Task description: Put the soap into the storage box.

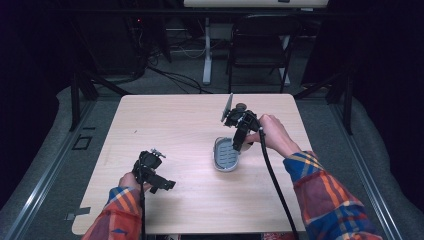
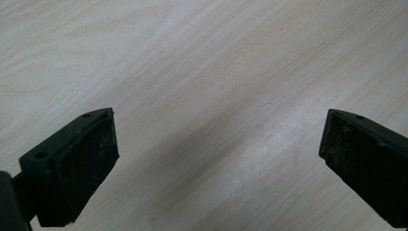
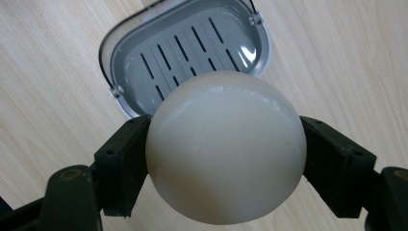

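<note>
Overhead, right hand-held gripper (image 3: 226, 159) clamping cream ball (image 3: 225, 148), above grey slotted tray (image 3: 144, 43)

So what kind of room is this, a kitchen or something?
More likely a lab or recording studio: dark curtains surround one wooden table, cables trail across the floor, and a folding chair stands by a desk behind.

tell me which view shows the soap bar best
The right gripper view: the pale rounded soap bar sits large and close, gripped in the right claw above the grey slotted soap dish. In the high view the claw hides it over the dish. The left gripper view looks at bare table.
</note>
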{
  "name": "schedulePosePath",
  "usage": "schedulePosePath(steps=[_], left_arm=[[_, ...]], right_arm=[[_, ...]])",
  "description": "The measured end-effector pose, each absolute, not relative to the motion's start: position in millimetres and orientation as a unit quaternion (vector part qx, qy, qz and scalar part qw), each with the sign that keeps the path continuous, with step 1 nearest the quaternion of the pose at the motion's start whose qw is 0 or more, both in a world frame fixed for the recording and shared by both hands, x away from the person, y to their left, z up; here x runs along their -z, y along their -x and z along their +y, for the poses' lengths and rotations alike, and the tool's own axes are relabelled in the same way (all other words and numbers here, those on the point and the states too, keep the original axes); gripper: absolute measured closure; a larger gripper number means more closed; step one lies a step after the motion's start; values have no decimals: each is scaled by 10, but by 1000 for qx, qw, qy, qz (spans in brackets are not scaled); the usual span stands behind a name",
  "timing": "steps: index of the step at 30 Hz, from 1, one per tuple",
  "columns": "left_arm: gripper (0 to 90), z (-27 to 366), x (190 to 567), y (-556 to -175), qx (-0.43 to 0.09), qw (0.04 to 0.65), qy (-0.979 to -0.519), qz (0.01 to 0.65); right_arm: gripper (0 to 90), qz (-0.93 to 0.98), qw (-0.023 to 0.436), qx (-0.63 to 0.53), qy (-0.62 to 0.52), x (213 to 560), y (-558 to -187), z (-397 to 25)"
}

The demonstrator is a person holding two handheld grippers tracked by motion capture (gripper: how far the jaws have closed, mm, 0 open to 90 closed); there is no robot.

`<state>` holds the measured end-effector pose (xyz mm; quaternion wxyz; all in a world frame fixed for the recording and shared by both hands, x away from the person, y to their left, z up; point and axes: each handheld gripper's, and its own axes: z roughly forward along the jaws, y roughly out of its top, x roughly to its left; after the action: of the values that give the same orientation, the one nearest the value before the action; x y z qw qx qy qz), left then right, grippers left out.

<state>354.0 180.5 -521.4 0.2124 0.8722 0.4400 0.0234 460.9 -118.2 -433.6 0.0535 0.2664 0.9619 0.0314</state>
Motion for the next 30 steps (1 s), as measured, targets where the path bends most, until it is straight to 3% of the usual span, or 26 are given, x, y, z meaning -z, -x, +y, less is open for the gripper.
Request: schedulePosePath(steps=[30], left_arm=[[0,1801,5218,-3538,-24,210,-874,438]], right_arm=[[230,968,20,-40,-246,4812,-4748,-801]])
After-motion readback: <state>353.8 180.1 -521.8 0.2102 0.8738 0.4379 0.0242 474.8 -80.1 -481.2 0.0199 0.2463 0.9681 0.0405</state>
